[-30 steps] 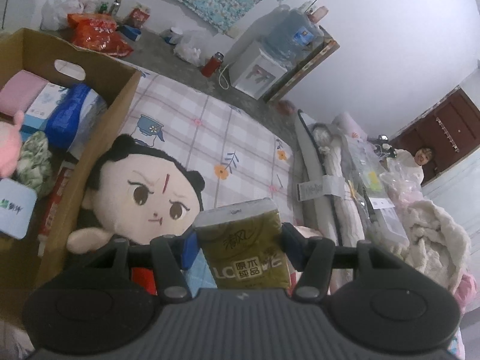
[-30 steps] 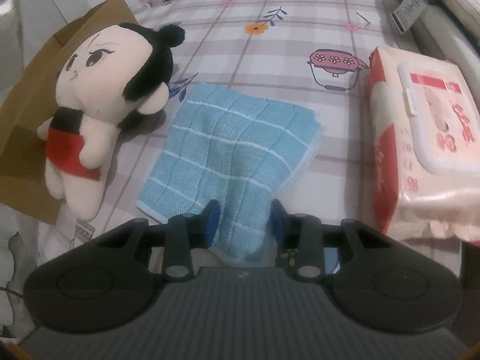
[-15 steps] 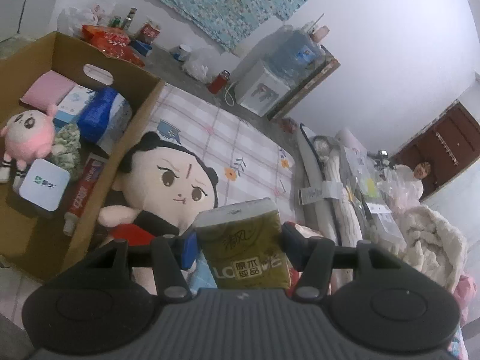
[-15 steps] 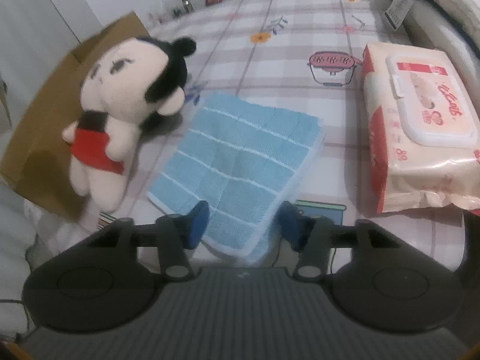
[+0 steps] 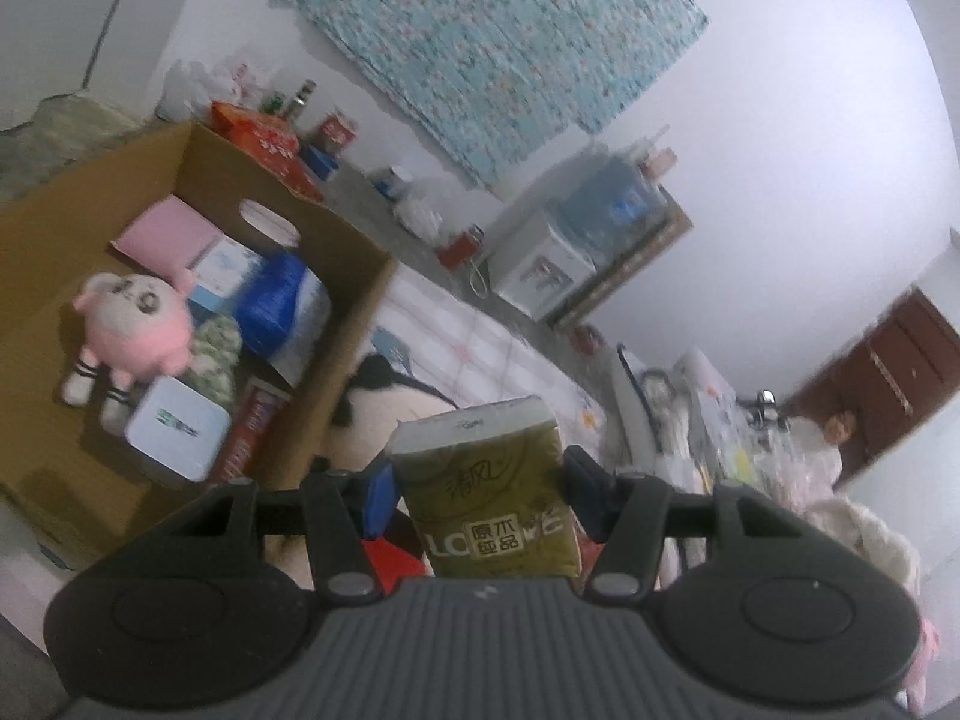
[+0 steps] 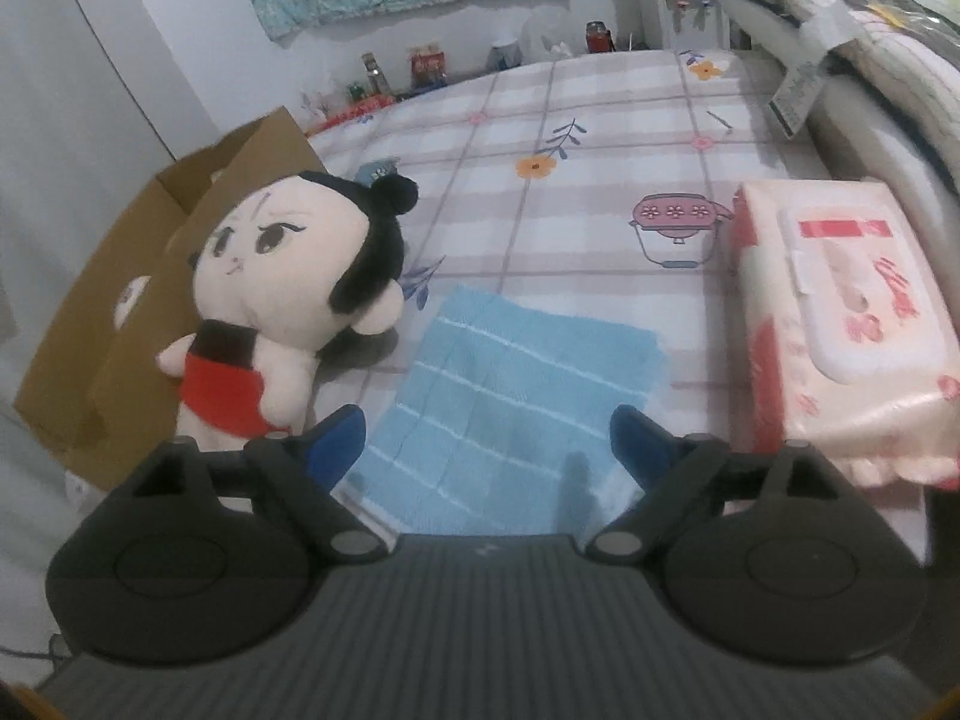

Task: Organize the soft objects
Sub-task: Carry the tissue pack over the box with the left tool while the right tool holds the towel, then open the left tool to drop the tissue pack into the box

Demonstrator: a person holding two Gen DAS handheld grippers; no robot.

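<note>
My left gripper point(image 5: 477, 489) is shut on an olive-green tissue pack point(image 5: 489, 495) and holds it up beside the open cardboard box point(image 5: 354, 264). The box holds a pink plush point(image 5: 135, 327), a blue pack point(image 5: 282, 309), a pink cloth point(image 5: 165, 237) and small boxes. A black-haired doll in red point(image 6: 282, 294) lies on the bed next to the box point(image 6: 120, 324); its head shows behind the tissue pack point(image 5: 384, 399). My right gripper point(image 6: 489, 441) is open above a folded blue towel point(image 6: 516, 402). A pink wet-wipes pack point(image 6: 840, 324) lies to the right.
The bed has a checked sheet point(image 6: 600, 138). Rolled bedding and bags point(image 6: 852, 42) line its right side. A water dispenser point(image 5: 576, 240) and bottles and snacks point(image 5: 270, 132) stand along the far wall.
My left gripper has risen and swung left with the tissue pack, so more of the box interior shows. My right gripper let go of the blue towel, opened wide and pulled back.
</note>
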